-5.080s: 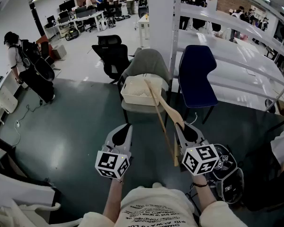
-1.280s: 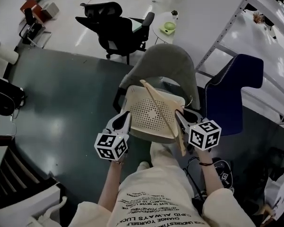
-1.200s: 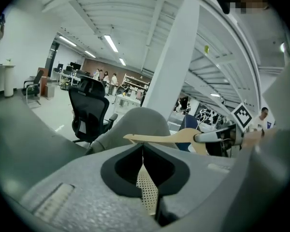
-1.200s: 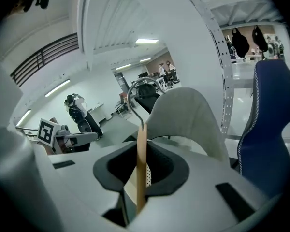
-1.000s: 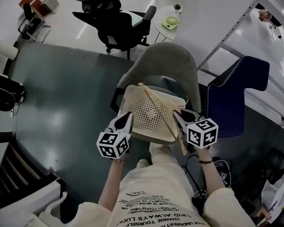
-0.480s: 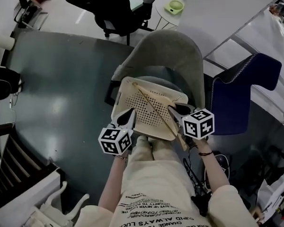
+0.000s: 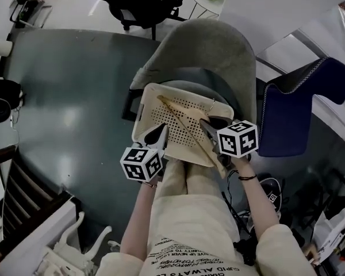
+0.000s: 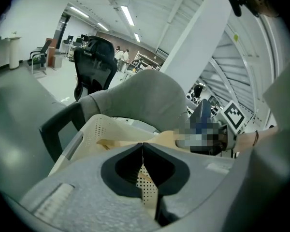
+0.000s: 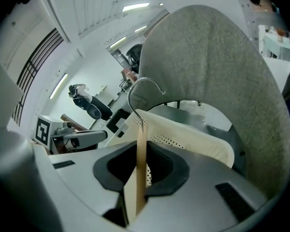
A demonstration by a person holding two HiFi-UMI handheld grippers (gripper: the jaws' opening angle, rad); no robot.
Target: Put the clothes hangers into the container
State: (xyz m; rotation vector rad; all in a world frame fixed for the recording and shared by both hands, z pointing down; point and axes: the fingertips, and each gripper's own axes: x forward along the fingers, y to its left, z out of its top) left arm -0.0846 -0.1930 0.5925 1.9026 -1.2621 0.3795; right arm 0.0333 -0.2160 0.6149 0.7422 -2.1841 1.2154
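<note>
Clamped in the right gripper (image 7: 207,125), the pale wooden clothes hanger (image 7: 178,115) stretches ahead and leftward over the cream perforated plastic basket (image 7: 139,117) just beneath; the left gripper (image 7: 159,134) is closed, empty.

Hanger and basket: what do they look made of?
Hanger: looks like wood, pale tan and matte, with a flat cut edge. Basket: probably plastic, cream and smooth, with moulded rows of small holes.
</note>
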